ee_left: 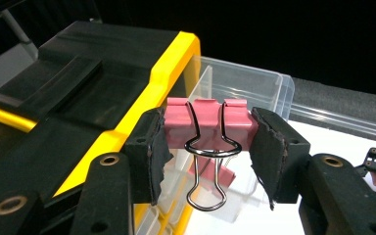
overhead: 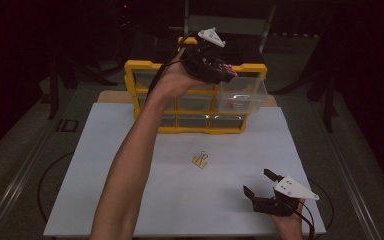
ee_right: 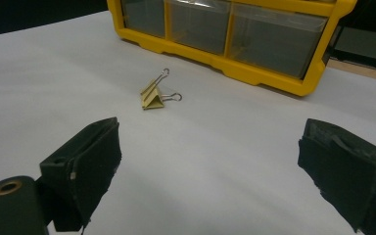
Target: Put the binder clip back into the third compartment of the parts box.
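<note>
A pink clip (ee_left: 206, 122) was gripped between the jaws of the left gripper (ee_left: 206, 147), held above the open drawer (overhead: 241, 95) of the yellow organizer (overhead: 145, 67). The right gripper (overhead: 259, 183) was spread wide and empty near a yellow clip (ee_right: 152, 95) lying on the table (overhead: 105, 170).

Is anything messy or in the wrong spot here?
One yellow binder clip lies alone on the white table, outside the yellow drawer cabinet. One clear drawer is pulled out, with the left gripper holding a pink binder clip above it.
</note>
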Available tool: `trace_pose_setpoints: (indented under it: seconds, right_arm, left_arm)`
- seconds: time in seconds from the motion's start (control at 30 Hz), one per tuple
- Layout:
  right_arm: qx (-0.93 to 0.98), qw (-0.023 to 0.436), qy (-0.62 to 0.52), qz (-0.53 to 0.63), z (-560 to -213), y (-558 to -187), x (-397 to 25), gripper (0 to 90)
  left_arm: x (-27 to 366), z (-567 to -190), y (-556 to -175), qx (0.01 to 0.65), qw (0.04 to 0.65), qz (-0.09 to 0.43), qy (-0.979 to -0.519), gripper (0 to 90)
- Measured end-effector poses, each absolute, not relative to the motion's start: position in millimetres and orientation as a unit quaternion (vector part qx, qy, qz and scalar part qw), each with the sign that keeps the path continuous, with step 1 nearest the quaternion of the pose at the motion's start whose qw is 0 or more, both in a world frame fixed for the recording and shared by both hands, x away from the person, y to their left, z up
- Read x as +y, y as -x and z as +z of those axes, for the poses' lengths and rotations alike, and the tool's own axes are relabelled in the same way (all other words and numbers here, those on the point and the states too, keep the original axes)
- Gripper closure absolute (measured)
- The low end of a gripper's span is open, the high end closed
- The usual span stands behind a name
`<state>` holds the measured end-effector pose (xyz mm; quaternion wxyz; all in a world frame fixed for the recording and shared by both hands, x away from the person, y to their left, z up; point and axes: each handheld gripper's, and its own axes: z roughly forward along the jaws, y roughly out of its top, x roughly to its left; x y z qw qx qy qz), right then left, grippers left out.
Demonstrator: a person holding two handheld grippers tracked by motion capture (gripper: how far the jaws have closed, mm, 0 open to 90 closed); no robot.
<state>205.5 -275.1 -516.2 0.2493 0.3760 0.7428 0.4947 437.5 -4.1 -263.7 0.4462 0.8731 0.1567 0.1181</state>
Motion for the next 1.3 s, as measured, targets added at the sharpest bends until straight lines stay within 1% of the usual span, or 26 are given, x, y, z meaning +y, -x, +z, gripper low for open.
trace_pose_setpoints:
  seconds: [0.23,0.27,0.3,0.33,0.37,0.4,0.47,0.53,0.73,0.83,0.97,1.13,1.3]
  right_arm:
    - [0.743,0.250,-0.377,0.493,-516.5,-205.5,-275.7,8.5]
    - [0.743,0.250,-0.377,0.493,-516.9,-205.8,-275.5,8.5]
    - [0.743,0.250,-0.377,0.493,-516.9,-205.8,-275.5,8.5]
    - [0.744,0.249,-0.377,0.492,-517.3,-206.0,-275.1,8.5]
    - [0.744,0.249,-0.377,0.492,-517.3,-206.0,-275.0,8.5]
    - [0.744,0.249,-0.377,0.492,-517.2,-205.6,-275.0,8.5]
    - [0.744,0.250,-0.376,0.493,-517.0,-205.5,-275.4,8.5]
    - [0.743,0.250,-0.378,0.493,-516.9,-205.3,-275.9,8.5]
    - [0.743,0.250,-0.377,0.493,-516.8,-205.4,-275.6,8.5]
    - [0.744,0.250,-0.376,0.492,-516.9,-205.4,-275.5,8.4]
    - [0.743,0.249,-0.378,0.493,-516.8,-205.2,-275.9,8.5]
    - [0.743,0.249,-0.379,0.493,-517.1,-205.3,-275.4,8.5]
    - [0.744,0.248,-0.377,0.493,-517.1,-205.6,-274.1,8.4]
  left_arm:
    - [-11.6,-268.2,-439.9,0.157,0.446,0.111,-0.874,49.9]
    - [-12.4,-271.0,-440.3,0.155,0.460,0.099,-0.869,49.3]
    - [-12.4,-271.0,-440.3,0.155,0.460,0.099,-0.869,45.8]
    - [-13.3,-273.2,-441.4,0.171,0.461,0.101,-0.865,25.3]
    - [-13.5,-275.2,-443.9,0.187,0.454,0.096,-0.866,14.6]
    - [-12.4,-276.8,-445.4,0.190,0.446,0.092,-0.870,9.0]
    - [-9.6,-279.1,-445.7,0.192,0.436,0.094,-0.874,1.5]
    - [-5.1,-280.5,-444.0,0.191,0.431,0.100,-0.876,0.2]
    - [7.0,-284.5,-440.1,0.196,0.439,0.113,-0.869,0.1]
    - [15.5,-293.5,-434.2,0.204,0.441,0.132,-0.864,0.7]
    - [22.7,-306.5,-429.3,0.214,0.441,0.131,-0.862,0.6]
    - [27.8,-322.1,-421.2,0.236,0.429,0.152,-0.858,0.5]
    - [33.4,-335.8,-416.9,0.250,0.432,0.154,-0.853,0.1]
